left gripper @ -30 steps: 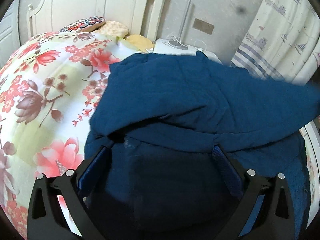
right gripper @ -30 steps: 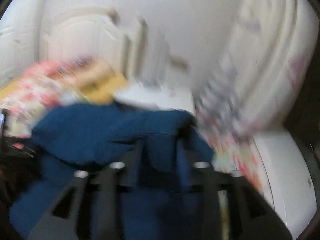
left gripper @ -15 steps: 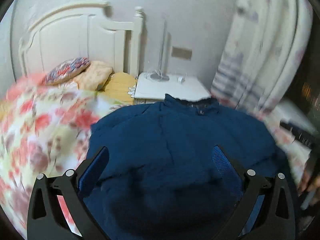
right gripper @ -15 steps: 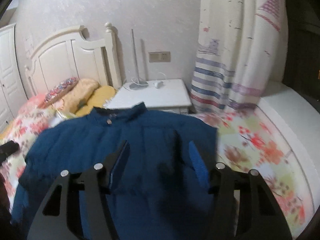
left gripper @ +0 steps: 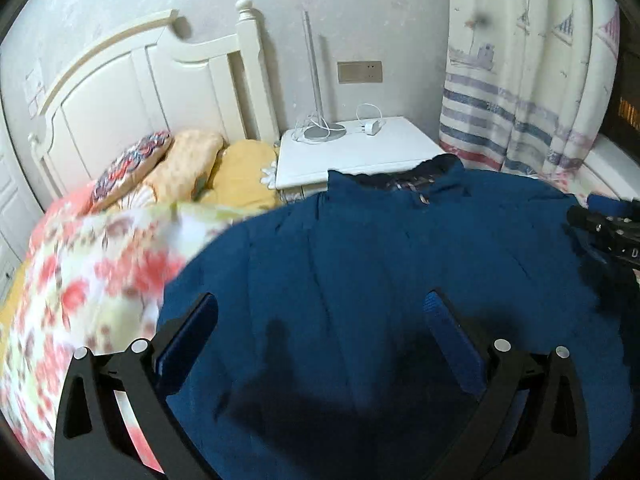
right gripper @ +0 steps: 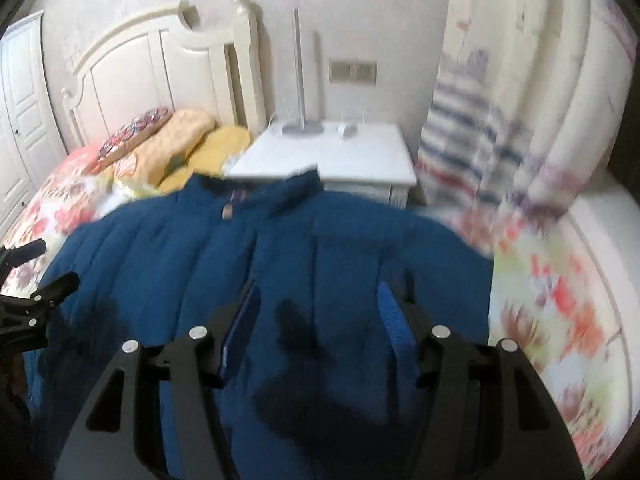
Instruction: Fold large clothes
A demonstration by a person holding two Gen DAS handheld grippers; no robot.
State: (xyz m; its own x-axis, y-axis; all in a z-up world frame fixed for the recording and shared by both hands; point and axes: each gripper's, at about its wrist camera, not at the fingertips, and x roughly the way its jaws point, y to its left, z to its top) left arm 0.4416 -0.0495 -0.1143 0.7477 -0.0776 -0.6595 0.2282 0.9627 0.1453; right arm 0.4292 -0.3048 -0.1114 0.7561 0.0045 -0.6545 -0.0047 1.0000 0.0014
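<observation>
Now, from the left wrist view, the left tool [left gripper: 320, 316] tilts downward over a dark blue quilted padded jacket [left gripper: 380, 280], its two black arms with blue pads spread wide and nothing clamped between them; the cloth only lies below the gap. The jacket is spread front-up on the bed's floral quilt in pink, red and pale green [left gripper: 80, 272], collar toward the white bedside worktop [left gripper: 356, 152], a small brown snap visible under the collar. Vertical quilting seams run down the body. At the right edge the other black tool shows above the jacket's right shoulder. Behind stand a cream wooden headboard [left gripper: 132, 92], patterned and yellow pillows [left gripper: 200, 164], and a striped curtain with sailing boats [left gripper: 520, 92].

From the right wrist view, the right tool [right gripper: 316, 316] also angles down over the jacket [right gripper: 200, 264], its jaws about halfway apart after just closing somewhat, with no fabric pinched between the blue pads. The jacket lies flat, sleeves folded in so the outline is a broad block, collar near the worktop [right gripper: 340, 156]. The left tool appears at the left edge, beside the jacket's left shoulder. Floral quilt [right gripper: 552, 312] shows to the right, blurred.
</observation>
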